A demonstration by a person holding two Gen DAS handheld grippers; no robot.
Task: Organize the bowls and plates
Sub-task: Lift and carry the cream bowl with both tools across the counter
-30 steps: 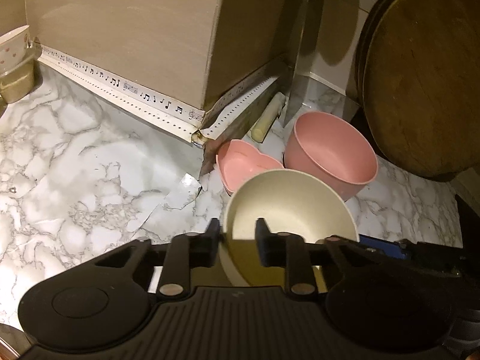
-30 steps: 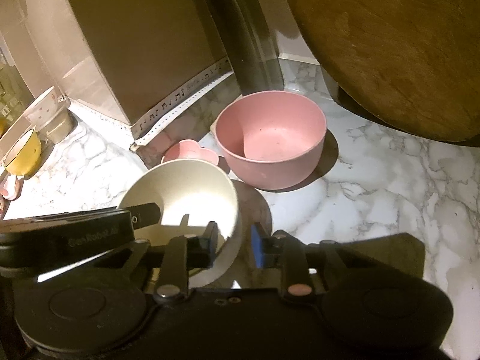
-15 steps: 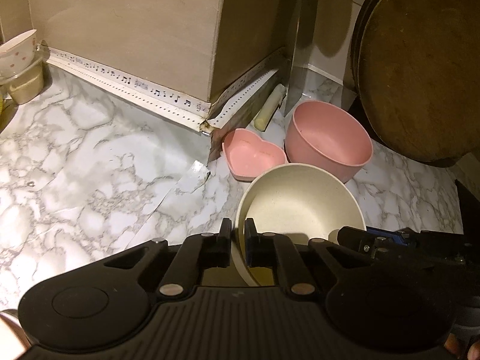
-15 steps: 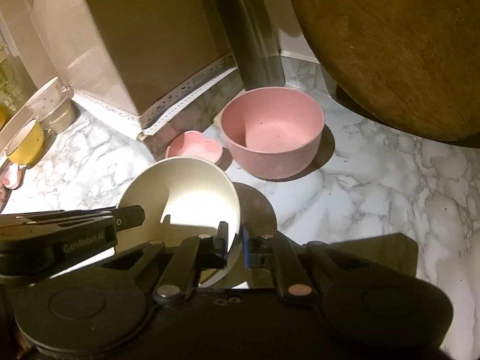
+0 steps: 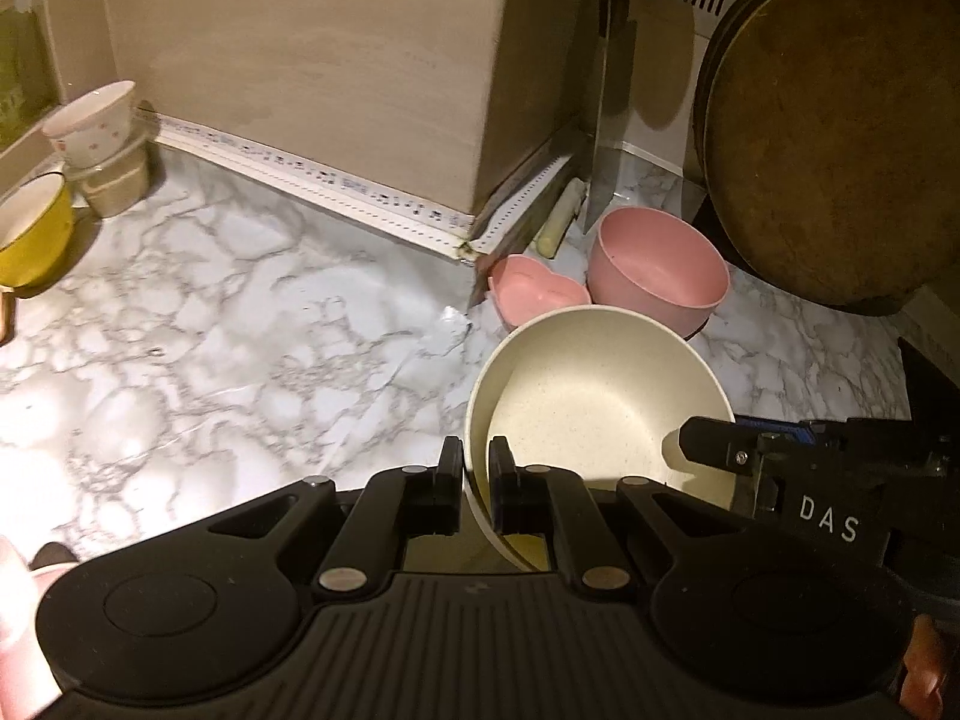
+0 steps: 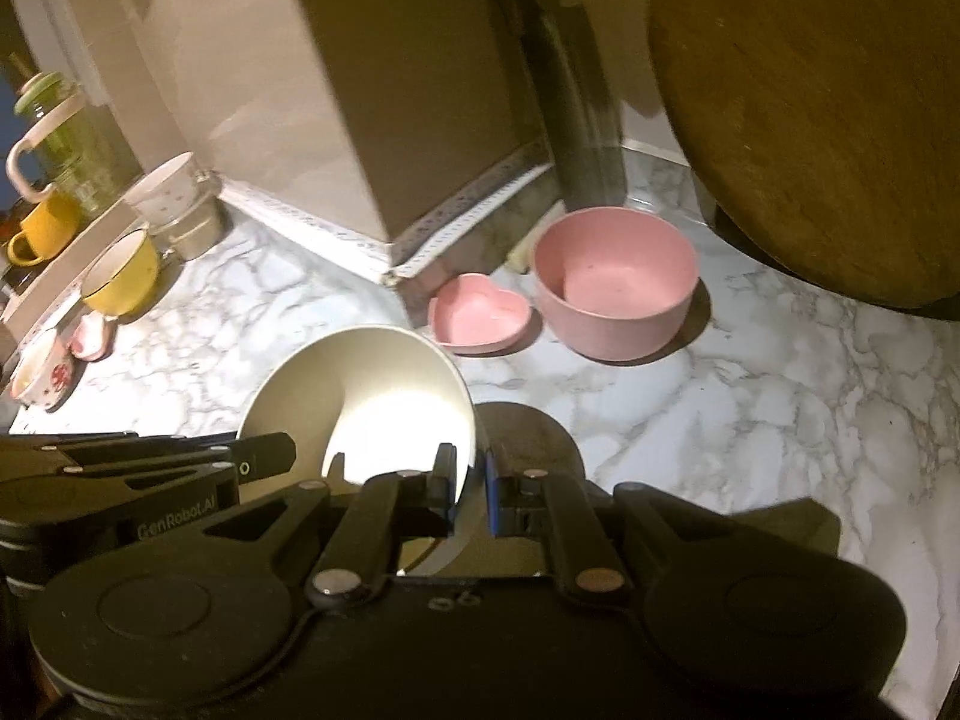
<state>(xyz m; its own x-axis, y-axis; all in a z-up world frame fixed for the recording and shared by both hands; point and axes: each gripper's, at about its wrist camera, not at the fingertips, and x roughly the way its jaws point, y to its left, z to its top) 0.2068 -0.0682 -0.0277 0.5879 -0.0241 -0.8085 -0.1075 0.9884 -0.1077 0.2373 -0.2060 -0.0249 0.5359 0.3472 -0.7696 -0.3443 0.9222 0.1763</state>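
A cream bowl (image 5: pixel 600 396) hangs above the marble counter (image 5: pixel 210 324), held from both sides. My left gripper (image 5: pixel 476 468) is shut on its left rim, and my right gripper (image 6: pixel 474 474) is shut on its right rim. In the right wrist view the cream bowl (image 6: pixel 372 384) tilts a little, and its shadow lies on the counter (image 6: pixel 750 396) beneath. Behind it stand a pink round bowl (image 5: pixel 657 267) and a pink heart-shaped dish (image 5: pixel 537 294), also visible as the round bowl (image 6: pixel 615 282) and the heart dish (image 6: pixel 480 312).
A beige box (image 5: pixel 336 60) stands against the back. A large round wooden board (image 5: pixel 834 138) leans at the right. Far left are a yellow bowl (image 5: pixel 27 234), a white patterned bowl (image 5: pixel 93 123) stacked on a container, a yellow mug (image 6: pixel 45 228) and small dishes (image 6: pixel 42 369).
Both grippers closed on the cream bowl's rim, one on each side, and lifted it up and back from the counter. The pink bowls stayed put and now look farther away.
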